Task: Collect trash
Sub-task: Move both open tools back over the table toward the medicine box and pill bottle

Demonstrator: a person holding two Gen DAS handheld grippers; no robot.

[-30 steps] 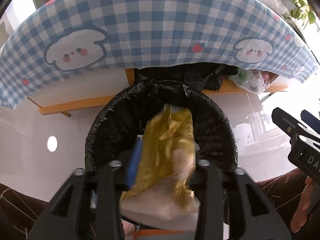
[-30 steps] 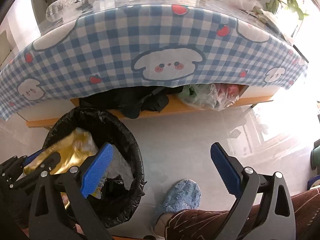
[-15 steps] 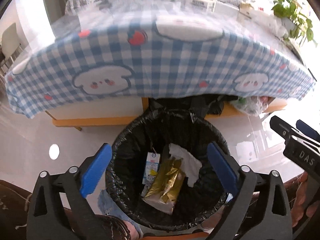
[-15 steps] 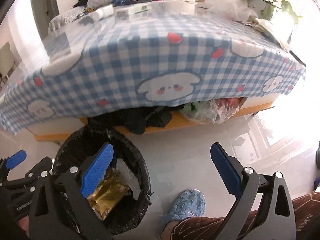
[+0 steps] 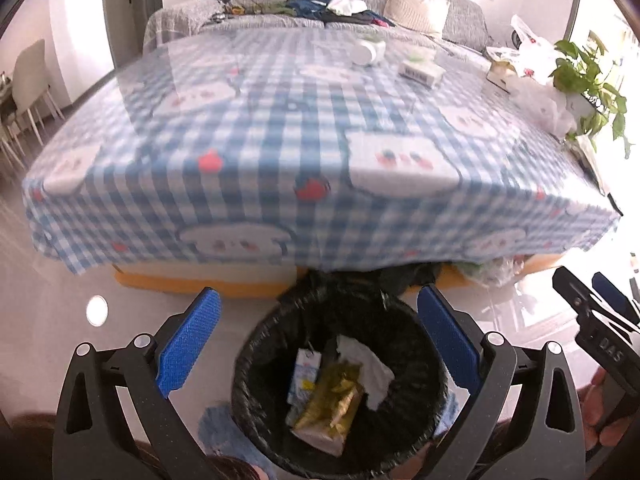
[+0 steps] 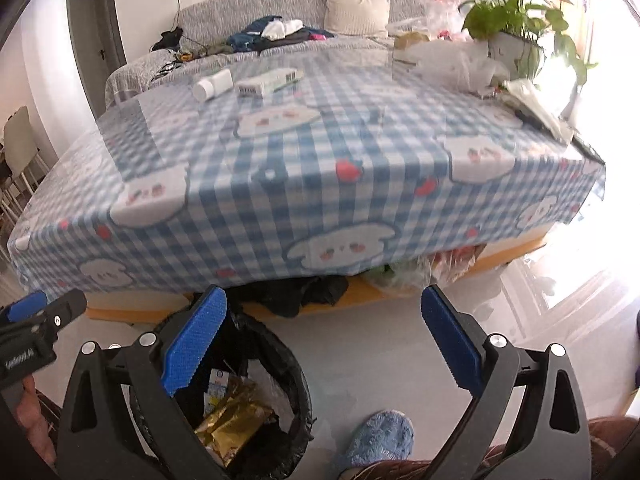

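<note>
A black-lined trash bin (image 5: 256,364) stands on the floor before the table. Inside lie a gold wrapper (image 5: 334,400), a white tissue (image 5: 370,364) and a small carton (image 5: 304,372). My left gripper (image 5: 318,338) is open and empty above the bin. My right gripper (image 6: 320,336) is open and empty, to the right of the bin (image 6: 298,392), where the gold wrapper (image 6: 232,420) shows. On the table lie a white bottle (image 6: 214,84), a white box (image 6: 268,80) and crumpled plastic bags (image 6: 452,60).
The table (image 5: 280,140) has a blue checked cloth that hangs over its front edge. A potted plant (image 6: 508,36) stands at its right corner. Dark clothes and bags (image 6: 304,290) sit on the shelf under it. A blue slipper (image 6: 380,436) is on the floor.
My left gripper opened and dropped the gold wrapper into the bin. Both grippers then rose, so the table top has come into view.
</note>
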